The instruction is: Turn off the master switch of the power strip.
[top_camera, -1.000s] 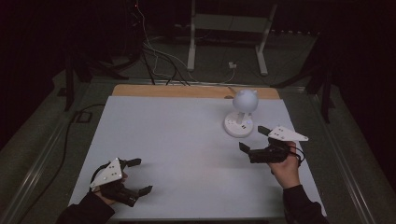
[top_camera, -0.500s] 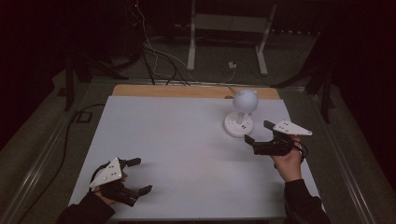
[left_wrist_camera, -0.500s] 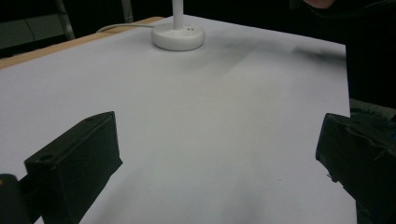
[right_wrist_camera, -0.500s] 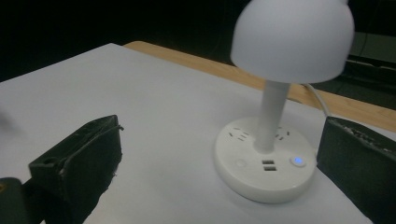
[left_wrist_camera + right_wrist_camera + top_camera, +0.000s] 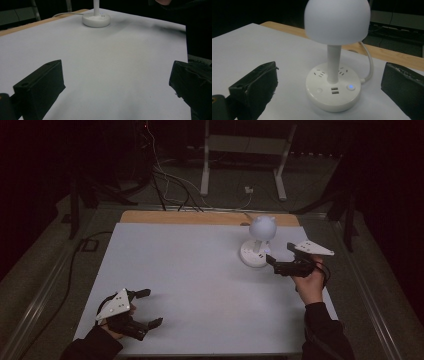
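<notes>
A white table lamp stands at the far right of the white table, with a domed head (image 5: 262,226) on a thin stem and a round base (image 5: 254,256). The right gripper view shows that base (image 5: 333,93) close up, with sockets, two USB ports and a blue lit button (image 5: 351,87). My right gripper (image 5: 280,254) is open just right of the base, its jaws flanking the lamp without touching it. At the near left corner my left gripper (image 5: 152,307) rests open and holds nothing. Far off in the left gripper view stands the lamp base (image 5: 96,19).
A white cord (image 5: 369,62) runs from the lamp base over the table's wooden back edge (image 5: 200,217). Beyond the table, cables (image 5: 170,180) and a metal stand (image 5: 245,150) sit on the dark floor. A sleeve (image 5: 197,30) shows at the right of the left gripper view.
My right gripper has moved away from me and closed in on the lamp base. The left gripper has stayed put.
</notes>
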